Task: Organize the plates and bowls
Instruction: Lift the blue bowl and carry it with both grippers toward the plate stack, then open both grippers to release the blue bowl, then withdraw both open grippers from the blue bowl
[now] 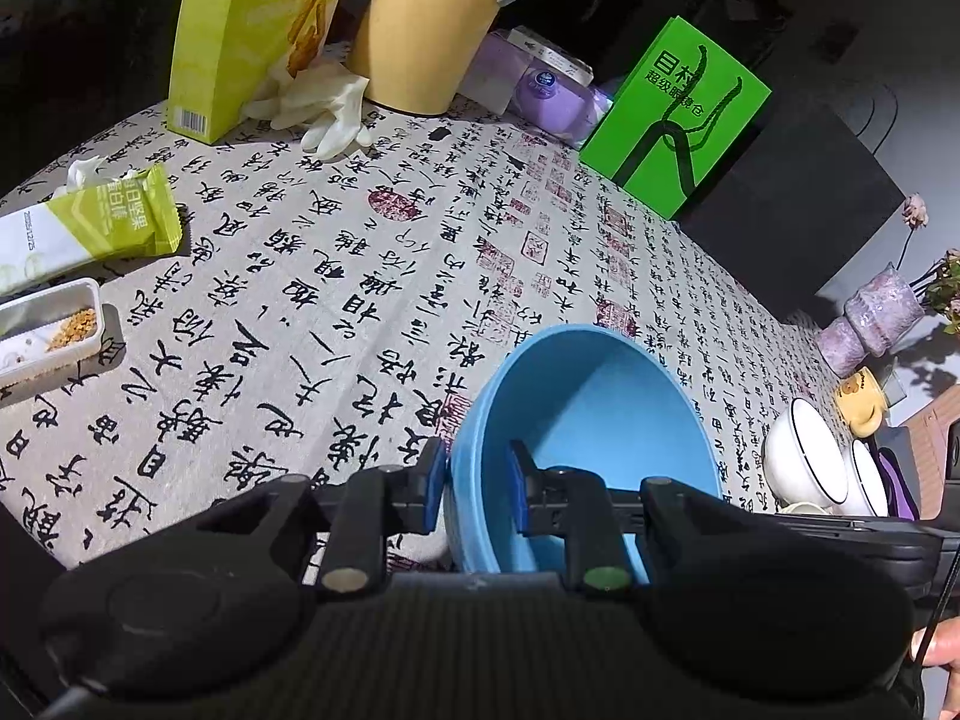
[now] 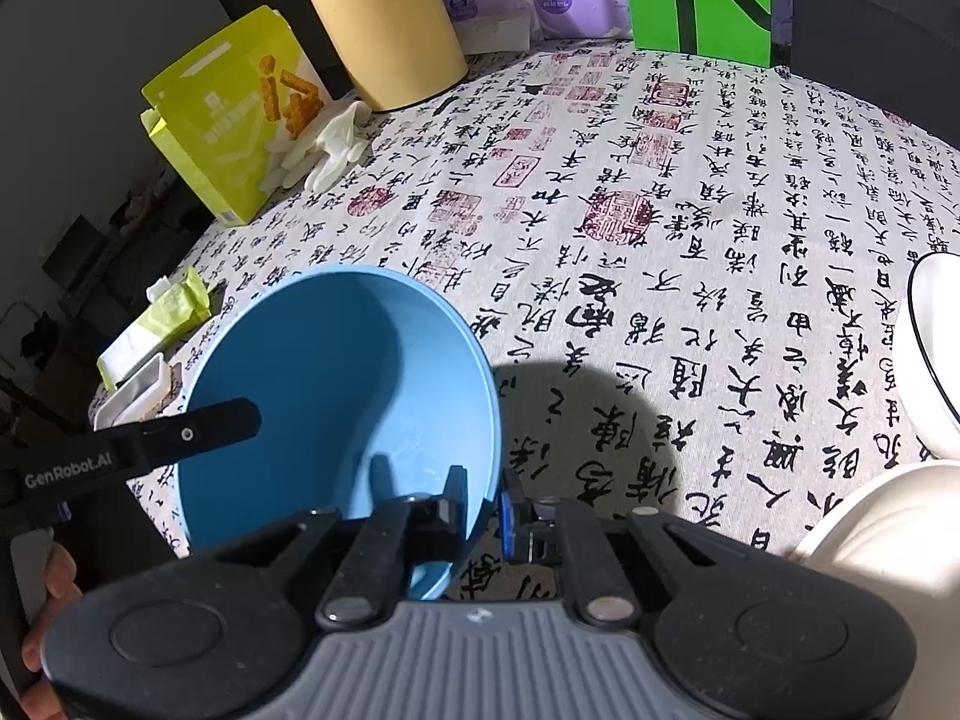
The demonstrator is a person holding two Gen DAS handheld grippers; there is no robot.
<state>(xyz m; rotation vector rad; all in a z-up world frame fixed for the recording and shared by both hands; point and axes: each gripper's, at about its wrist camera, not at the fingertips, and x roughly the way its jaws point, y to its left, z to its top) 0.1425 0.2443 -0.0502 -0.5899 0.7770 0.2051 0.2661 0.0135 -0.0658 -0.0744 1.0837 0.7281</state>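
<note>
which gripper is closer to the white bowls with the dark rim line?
Right. The right gripper clamps the round blue plastic bowl's rim on the side facing the dark-rimmed white bowls. The left gripper clamps the opposite rim, further away.

Both grippers point steeply downward — the left gripper [image 1: 477, 495] has its blue pads clamped close on a rim, the right gripper [image 2: 483, 507] likewise pinches a thin wall between narrow jaws
</note>
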